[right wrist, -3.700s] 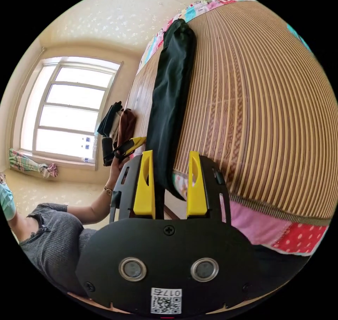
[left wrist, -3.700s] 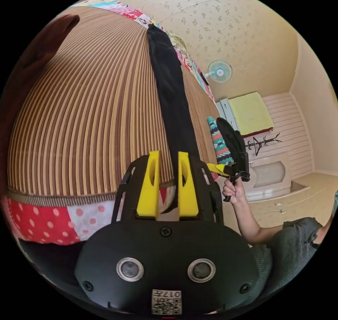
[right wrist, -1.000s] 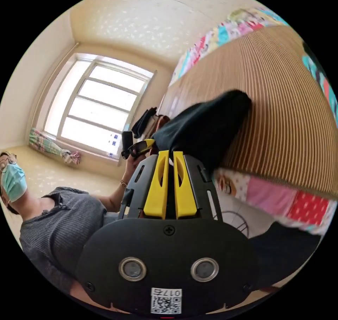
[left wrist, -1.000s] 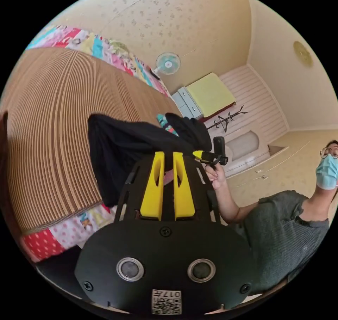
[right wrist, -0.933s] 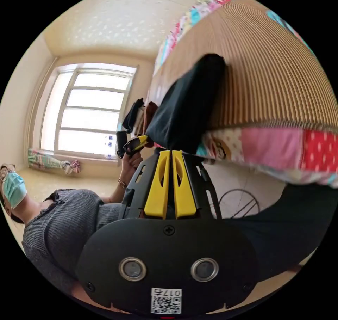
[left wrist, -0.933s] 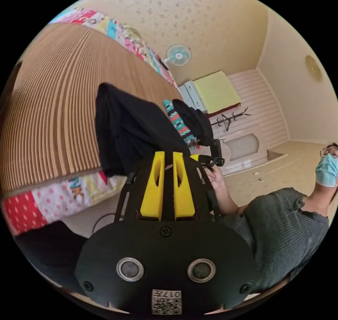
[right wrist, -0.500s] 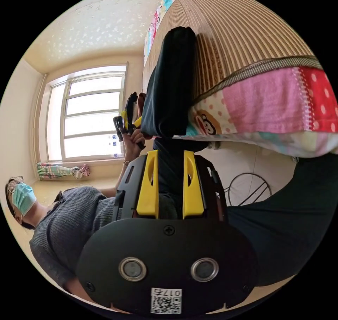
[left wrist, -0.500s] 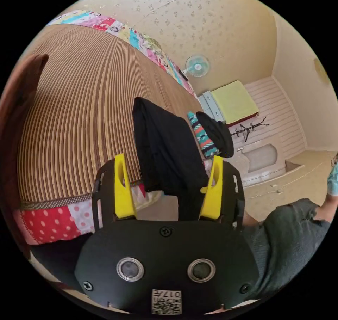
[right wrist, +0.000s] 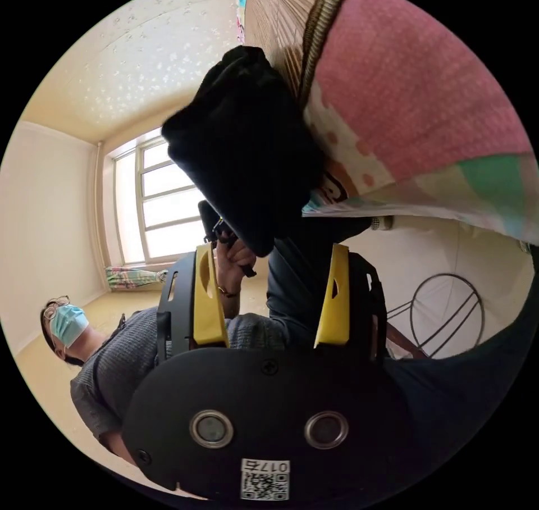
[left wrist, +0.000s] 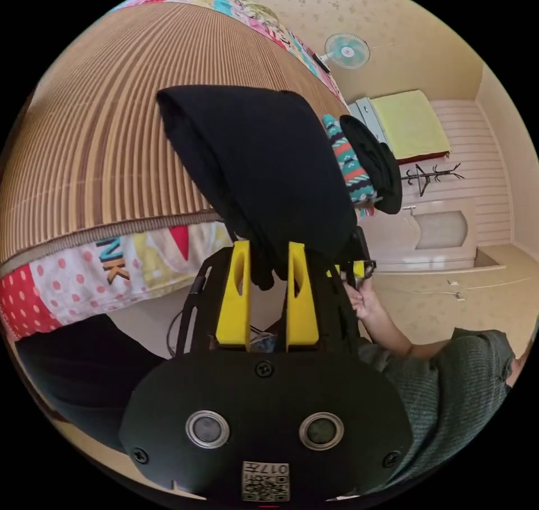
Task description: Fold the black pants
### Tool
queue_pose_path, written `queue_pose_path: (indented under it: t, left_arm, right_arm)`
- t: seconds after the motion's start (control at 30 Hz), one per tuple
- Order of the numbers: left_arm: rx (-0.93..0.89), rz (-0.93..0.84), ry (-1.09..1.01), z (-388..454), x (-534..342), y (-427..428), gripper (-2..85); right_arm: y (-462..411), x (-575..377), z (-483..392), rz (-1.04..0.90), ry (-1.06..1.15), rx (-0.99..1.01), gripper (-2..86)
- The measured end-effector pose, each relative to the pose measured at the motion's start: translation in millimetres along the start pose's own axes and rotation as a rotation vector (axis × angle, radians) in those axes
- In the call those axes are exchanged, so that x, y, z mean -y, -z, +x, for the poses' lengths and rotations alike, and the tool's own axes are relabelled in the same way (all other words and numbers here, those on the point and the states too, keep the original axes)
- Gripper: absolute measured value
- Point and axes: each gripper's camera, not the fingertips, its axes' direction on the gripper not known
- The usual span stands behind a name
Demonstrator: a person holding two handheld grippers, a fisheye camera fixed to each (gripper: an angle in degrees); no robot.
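Two grippers work at the edge of a bed covered by a striped mat (left wrist: 101,111). In the left gripper view, the left gripper (left wrist: 265,251) has its yellow jaws drawn close together with a fold of the black pants (left wrist: 264,162) between them; whether both jaws press the cloth I cannot tell. The pants lie folded in a bundle at twelve o'clock from the jaws, overhanging the patchwork sheet (left wrist: 112,268). At three o'clock a hand (left wrist: 362,302) holds the other gripper. In the right gripper view, the right gripper (right wrist: 269,257) has its jaws spread wide, empty, with the pants (right wrist: 241,150) at twelve o'clock.
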Motion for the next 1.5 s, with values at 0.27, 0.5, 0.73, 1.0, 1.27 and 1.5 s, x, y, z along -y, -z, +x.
queue_pose_path:
  t: [0.27,0.5,0.73,1.0,1.27,1.5]
  left_arm:
    - [-0.125,-0.022,-0.166,53.2,-29.2,14.2,2.4]
    - [-0.214,-0.025,-0.328,85.7,-45.0,40.5,5.2]
    - [-0.254,-0.064,-0.199,60.8,-69.8,22.1,7.0]
    - [-0.282,0.111,-0.12,26.8,-99.2,38.9,7.1]
    - [0.241,0.165,-0.045,21.4,-109.9,53.0,7.2]
    - [0.677,0.407,-0.095,37.7,-52.9,52.0,18.1]
  right_arm:
    - [3.0,-7.3,-49.7,0.004,0.279,0.217,16.3]
    - [92.5,-29.1,-237.6,0.145,0.733,0.015,7.4]
    - [211.9,-58.3,-403.3,0.408,0.992,-0.309,8.2]
    - [327.7,-112.7,-249.4,0.845,0.415,-0.415,9.4]
    - [203.5,-225.6,-193.6,1.006,0.316,-0.515,5.8]
    - [27.0,-81.3,-250.3,0.537,0.271,-1.003,22.4]
